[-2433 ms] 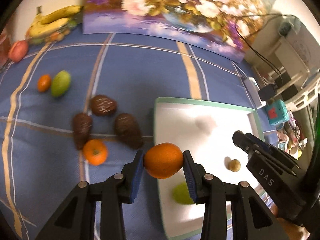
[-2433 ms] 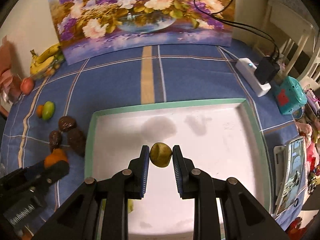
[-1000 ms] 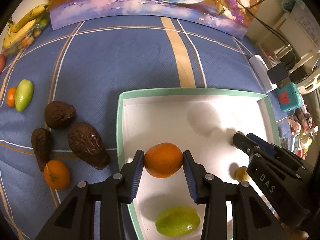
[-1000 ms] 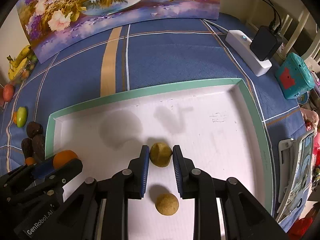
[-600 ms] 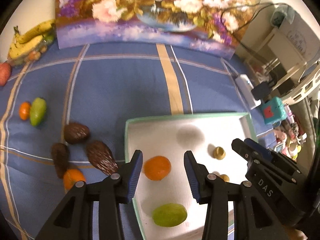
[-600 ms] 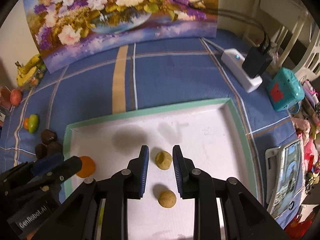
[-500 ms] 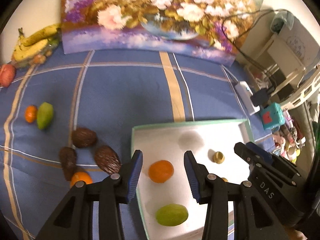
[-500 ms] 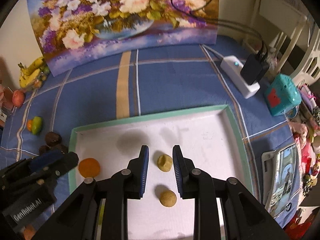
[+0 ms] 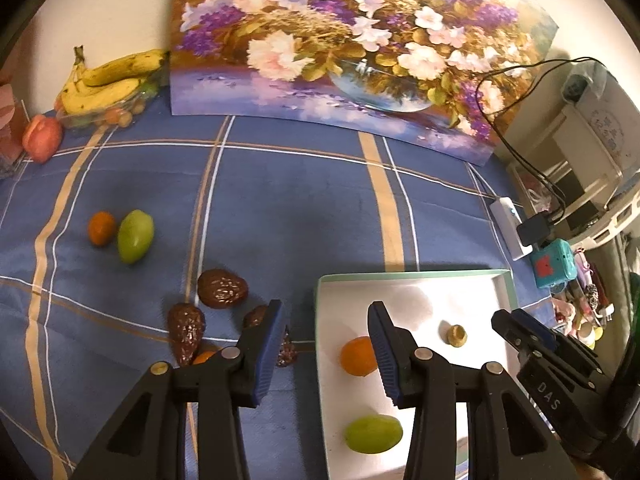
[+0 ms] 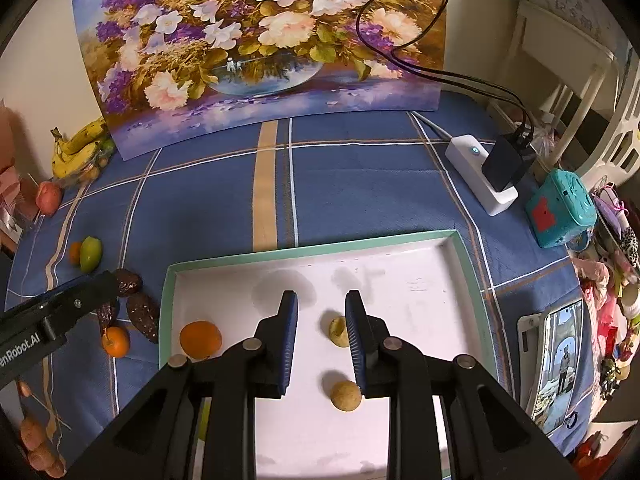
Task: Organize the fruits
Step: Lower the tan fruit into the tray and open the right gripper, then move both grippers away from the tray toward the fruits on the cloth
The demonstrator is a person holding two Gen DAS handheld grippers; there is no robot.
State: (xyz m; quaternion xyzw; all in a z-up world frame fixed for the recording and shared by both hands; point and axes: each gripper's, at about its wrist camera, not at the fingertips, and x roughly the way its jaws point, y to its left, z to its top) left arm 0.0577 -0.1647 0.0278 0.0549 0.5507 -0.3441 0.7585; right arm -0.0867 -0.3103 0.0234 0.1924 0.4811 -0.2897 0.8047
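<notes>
A white tray with a green rim (image 9: 404,276) holds an orange (image 9: 356,356), a green fruit (image 9: 374,434) and a small tan fruit (image 9: 456,335). My left gripper (image 9: 325,308) hangs open and empty above the tray's left edge. In the right wrist view my right gripper (image 10: 321,296) is high over the tray (image 10: 312,250), jaws drawn to a narrow gap with nothing between them. Two tan fruits (image 10: 338,332) (image 10: 346,395) lie below it. On the cloth left of the tray lie dark brown fruits (image 9: 222,288), a small orange (image 9: 204,357), another small orange (image 9: 101,228) and a green fruit (image 9: 135,236).
A flower painting (image 9: 340,48) stands along the back. Bananas (image 9: 108,84) and a red fruit (image 9: 42,142) sit at the far left. A power strip with a charger (image 10: 484,184), a teal box (image 10: 560,212) and a phone (image 10: 556,360) lie right of the tray.
My left gripper opened and let go of the orange, which now lies in the tray. Both grippers have risen away from the tray; the tan fruit stays on it.
</notes>
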